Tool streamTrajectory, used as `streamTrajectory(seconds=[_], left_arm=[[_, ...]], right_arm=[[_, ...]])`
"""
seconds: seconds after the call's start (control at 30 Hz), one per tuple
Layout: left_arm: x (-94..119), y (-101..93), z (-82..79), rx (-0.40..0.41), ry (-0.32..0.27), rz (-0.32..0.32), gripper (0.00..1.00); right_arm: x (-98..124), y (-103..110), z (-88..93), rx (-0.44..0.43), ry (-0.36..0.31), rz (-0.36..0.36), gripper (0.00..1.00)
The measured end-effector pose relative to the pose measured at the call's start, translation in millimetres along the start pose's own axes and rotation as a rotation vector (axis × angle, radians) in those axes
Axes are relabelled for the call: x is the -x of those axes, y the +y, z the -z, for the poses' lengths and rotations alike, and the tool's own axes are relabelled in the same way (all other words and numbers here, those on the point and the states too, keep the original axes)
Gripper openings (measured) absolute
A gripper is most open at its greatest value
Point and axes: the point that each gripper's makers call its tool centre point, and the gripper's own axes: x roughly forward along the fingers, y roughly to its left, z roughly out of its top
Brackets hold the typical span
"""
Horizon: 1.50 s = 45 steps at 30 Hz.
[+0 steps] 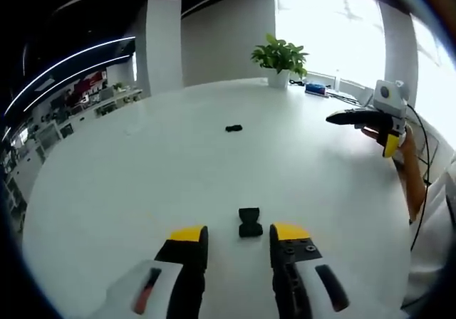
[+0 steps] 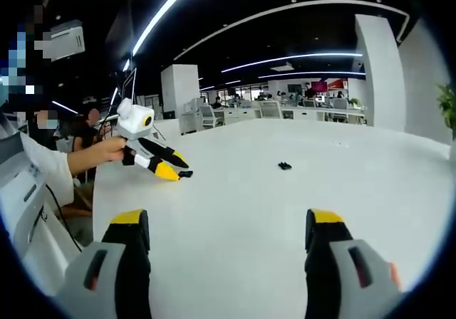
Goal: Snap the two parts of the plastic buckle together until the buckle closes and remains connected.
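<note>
On the white counter (image 1: 142,191), in the left gripper view, the left tongs (image 1: 239,235) rise from six o'clock with their yellow-tipped jaws set wide and holding nothing. Just ahead of the gap between them lies one black buckle part (image 1: 250,221), flat on the surface and touching neither jaw. Further up, toward twelve o'clock, the second buckle part (image 1: 234,128) rests well apart from the first. A potted plant (image 1: 281,59) stands at one o'clock near the far edge, before a bright window. At three o'clock the right tongs (image 1: 363,130) hang above the counter in a person's hand (image 1: 377,135).

In the right gripper view, the left tongs (image 2: 174,169) show at nine o'clock, tips tilted down beside a small black buckle part (image 2: 186,174). The other buckle part (image 2: 285,166) lies near the centre. The right tongs (image 2: 228,226) stand wide apart at six o'clock, gripping nothing.
</note>
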Motion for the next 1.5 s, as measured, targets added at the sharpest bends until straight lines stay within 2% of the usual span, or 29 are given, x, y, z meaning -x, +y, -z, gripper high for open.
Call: streamTrajectory(seconds=[0.43,0.53,0.63,0.87,1.07,1.3,1.5], left_arm=[[-1.4,-2.8,-0.7,-0.005,0.009,0.006,0.27],[-1.2,-6.2,-1.4,-0.048,0.005,0.001,0.22],[-1.9,-6.4,-1.9,-0.059,0.008,-0.004,0.19],[-2.2,-8.1,-1.4,-0.039,0.009,0.022,0.13],[-1.0,-7.2,-1.9,-0.036,0.009,0.03,0.13],[2.4,-8.1,-1.1,0.014,0.002,0.072,0.11],[9.6,-7.4,-7.0,-0.017,-0.013,0.068,0.11]], right_arm=[[3.4,0.8,0.2,0.011,0.002,0.004,0.9],[4.0,-1.0,1.7,0.005,0.003,0.006,0.9],[4.9,-1.9,3.2,-0.003,0.001,0.01,0.9],[7.7,-3.0,3.7,-0.003,0.001,0.018,0.89],[8.4,-3.1,2.7,-0.003,-0.003,0.021,0.89],[7.6,-1.5,1.7,0.001,-0.001,0.016,0.89],[6.6,-0.4,0.2,0.007,0.0,0.014,0.89]])
